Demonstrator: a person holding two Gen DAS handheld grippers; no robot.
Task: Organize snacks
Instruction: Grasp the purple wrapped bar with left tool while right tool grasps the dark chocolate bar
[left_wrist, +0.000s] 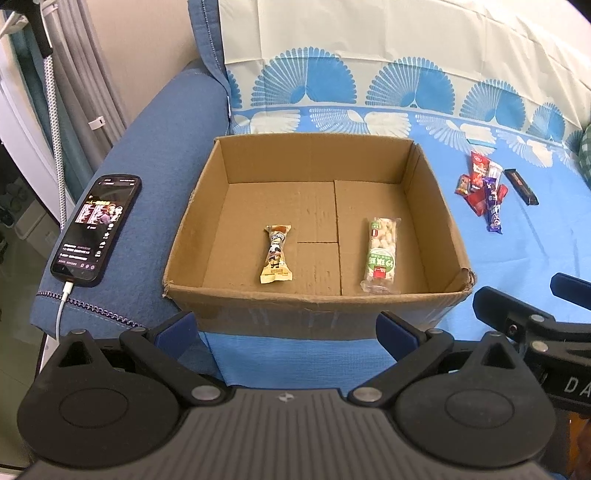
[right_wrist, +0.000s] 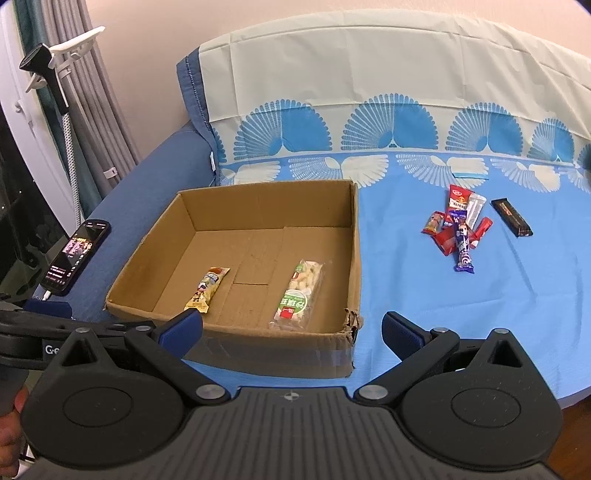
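An open cardboard box (left_wrist: 436, 206) (right_wrist: 354, 258) sits on the blue sheet. Inside lie a yellow-brown wrapped snack (left_wrist: 277, 254) (right_wrist: 207, 288) on the left and a clear green-labelled pack (left_wrist: 382, 254) (right_wrist: 300, 295) on the right. A pile of several red and purple snacks (left_wrist: 482, 188) (right_wrist: 458, 230) and a black bar (left_wrist: 521, 186) (right_wrist: 511, 217) lie on the sheet right of the box. My left gripper (left_wrist: 288, 334) is open and empty in front of the box. My right gripper (right_wrist: 291, 328) is open and empty at the box's near right corner.
A lit phone (left_wrist: 98, 225) (right_wrist: 75, 254) on a charging cable rests on the blue sofa arm left of the box. A patterned sheet (left_wrist: 369, 81) covers the backrest behind. Curtains and a stand are at the far left.
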